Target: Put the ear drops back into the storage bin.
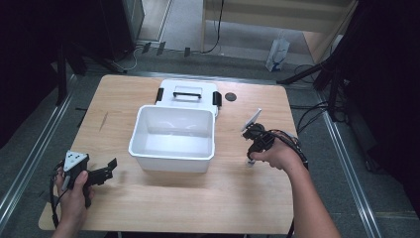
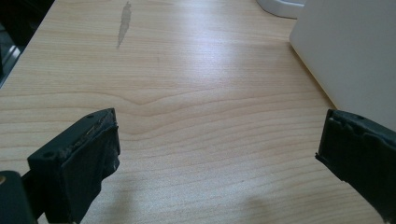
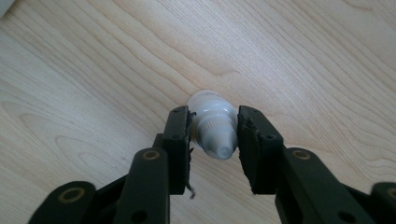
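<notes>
Right gripper (image 3: 214, 140): black fingers (image 3: 178, 140) pinching small white plastic dropper bottle (image 3: 212, 126) around its ribbed cap, one finger on each side, nozzle tip pointing back between the fingers toward the camera. Bottle base on or just above the light wooden bench (image 3: 93, 70); contact cannot be told. In the high view, same gripper (image 1: 251, 159) angled down at the bench, held by the right hand (image 1: 277, 154), bottle just visible as a white speck at the fingertips, off to the side of the white rectangular plastic bin (image 1: 173, 153).

Left gripper (image 2: 217, 149): fingers (image 2: 86, 158) spread wide, nothing between them but bare bench. White bin wall just beyond the far finger, not touching. High view: left gripper (image 1: 110, 167) in the left hand (image 1: 74, 191), fingers pointing toward the bin.

White lid with black latches (image 1: 188, 91) lying flat just behind the bin, touching its far edge.
</notes>
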{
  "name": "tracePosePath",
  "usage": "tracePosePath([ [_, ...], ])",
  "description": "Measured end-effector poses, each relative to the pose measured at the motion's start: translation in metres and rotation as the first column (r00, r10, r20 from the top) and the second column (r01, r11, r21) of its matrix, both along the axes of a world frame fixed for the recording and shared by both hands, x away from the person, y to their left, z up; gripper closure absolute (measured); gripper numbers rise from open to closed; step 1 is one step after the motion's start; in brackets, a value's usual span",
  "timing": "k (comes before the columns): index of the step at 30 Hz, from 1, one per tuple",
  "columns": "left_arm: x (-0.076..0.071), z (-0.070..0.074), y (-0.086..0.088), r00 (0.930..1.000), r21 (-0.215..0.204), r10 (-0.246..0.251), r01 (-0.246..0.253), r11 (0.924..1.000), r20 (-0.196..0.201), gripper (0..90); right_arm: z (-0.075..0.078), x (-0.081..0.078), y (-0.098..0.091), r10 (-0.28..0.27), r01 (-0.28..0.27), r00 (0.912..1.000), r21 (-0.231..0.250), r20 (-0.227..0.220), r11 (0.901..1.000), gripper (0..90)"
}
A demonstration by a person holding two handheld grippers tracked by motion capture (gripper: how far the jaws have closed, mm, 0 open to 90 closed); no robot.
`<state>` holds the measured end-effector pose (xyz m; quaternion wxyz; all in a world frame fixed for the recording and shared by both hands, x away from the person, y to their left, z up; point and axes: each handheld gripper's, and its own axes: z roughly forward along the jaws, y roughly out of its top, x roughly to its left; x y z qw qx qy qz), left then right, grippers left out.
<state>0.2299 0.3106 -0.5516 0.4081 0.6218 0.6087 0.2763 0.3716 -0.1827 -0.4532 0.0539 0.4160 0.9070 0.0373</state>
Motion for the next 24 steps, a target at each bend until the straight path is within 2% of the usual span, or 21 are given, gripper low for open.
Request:
tracePosePath([
  [3, 0.0, 0.0, 0.0, 1.0, 0.002, -0.001, 0.001, 1.0, 0.0, 0.0, 0.003, 0.001, -0.002, -0.004, 0.004, 1.0, 0.021, 0.0, 0.9998, 72.0],
  [7, 0.0, 0.0, 0.0, 1.0, 0.002, 0.0, 0.0, 1.0, 0.001, 0.0, 0.003, -0.001, -0.002, 0.008, -0.008, 1.0, 0.007, 0.0, 0.9999, 72.1],
  [13, 0.0, 0.0, -0.001, 1.0, 0.003, 0.001, -0.001, 1.0, 0.001, 0.0, 0.012, -0.001, -0.001, 0.024, -0.024, 0.9997, 0.024, 0.005, 0.9994, 72.2],
  [24, 0.0, 0.0, -0.001, 1.0, 0.003, 0.002, -0.002, 1.0, 0.001, 0.0, 0.039, 0.002, 0.013, 0.07, -0.072, 0.9965, 0.037, 0.046, 0.9967, 72.2],
])
